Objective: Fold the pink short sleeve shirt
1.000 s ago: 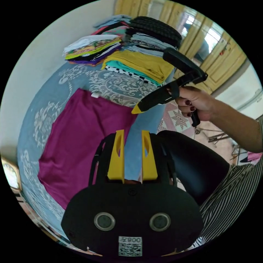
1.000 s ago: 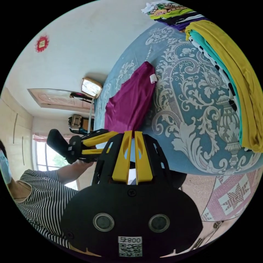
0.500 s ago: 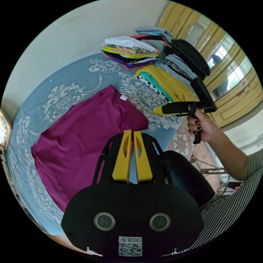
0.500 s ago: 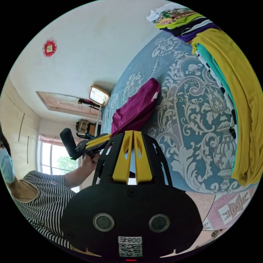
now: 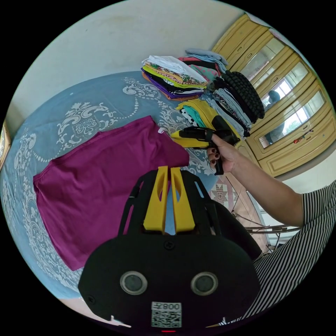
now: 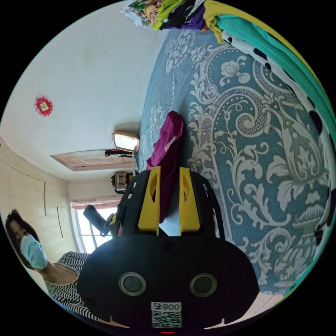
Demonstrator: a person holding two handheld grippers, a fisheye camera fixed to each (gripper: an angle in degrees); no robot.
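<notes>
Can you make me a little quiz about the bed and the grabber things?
1. True or false: the purple-pink shirt lies spread out on the blue bedspread.
2. Which grabber has its yellow jaws standing apart? A: the left gripper. B: the right gripper.
3. Fill in the gap: the folded clothes sit in ___ at the far end of the bed, near the yellow wardrobe.

Key
1. True. It lies flat, not yet folded up small.
2. B. In the right gripper view its jaws show a gap, with the shirt's edge seen between them; the left gripper's jaws are nearly together.
3. Piles.
</notes>
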